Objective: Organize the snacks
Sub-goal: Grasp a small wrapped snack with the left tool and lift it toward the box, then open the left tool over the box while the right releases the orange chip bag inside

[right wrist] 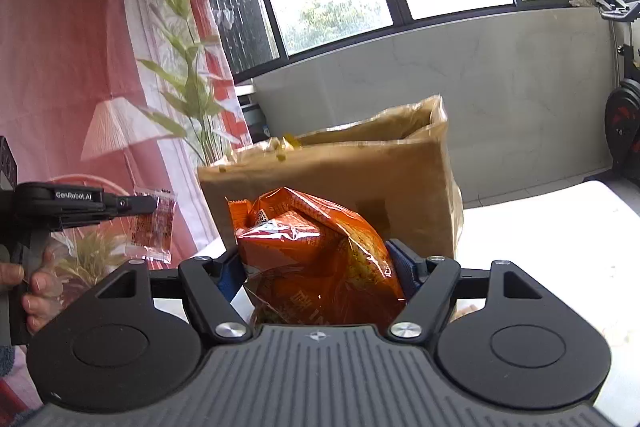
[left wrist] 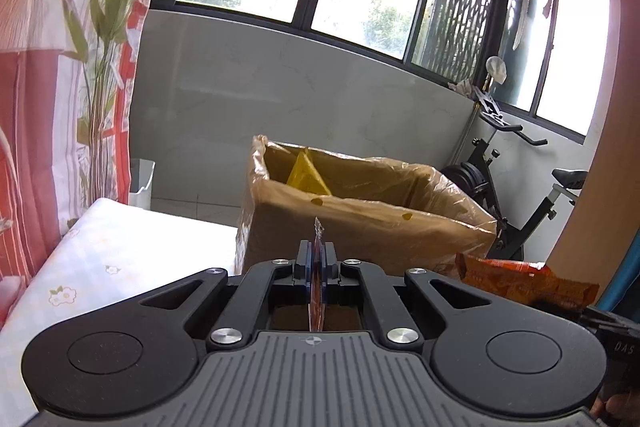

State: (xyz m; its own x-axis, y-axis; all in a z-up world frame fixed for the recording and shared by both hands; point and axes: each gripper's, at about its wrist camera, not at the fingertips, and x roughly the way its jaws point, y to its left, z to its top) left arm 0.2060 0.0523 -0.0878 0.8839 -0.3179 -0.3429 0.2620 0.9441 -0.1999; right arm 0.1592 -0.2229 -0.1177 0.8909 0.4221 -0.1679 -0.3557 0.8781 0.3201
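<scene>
My left gripper [left wrist: 317, 259] is shut on a thin clear snack packet [left wrist: 317, 287], seen edge-on between the pads; in the right wrist view that small packet [right wrist: 154, 227] hangs flat from the left gripper [right wrist: 150, 205] at the left. My right gripper [right wrist: 320, 267] is shut on a puffy orange snack bag [right wrist: 316, 259], whose end also shows in the left wrist view as the orange bag [left wrist: 524, 281]. Ahead of both stands a cardboard box [left wrist: 360, 223] lined with clear plastic, open at the top, with a yellow bag [left wrist: 306, 175] inside. The same box [right wrist: 340, 183] rises just behind the orange bag.
The box stands on a white padded surface [left wrist: 120, 259] with a small flower print. A red and white curtain [left wrist: 48, 67] hangs at the left, a grey low wall and windows behind. An exercise bike [left wrist: 516, 187] stands at the right. A hand [right wrist: 36, 291] holds the left gripper's handle.
</scene>
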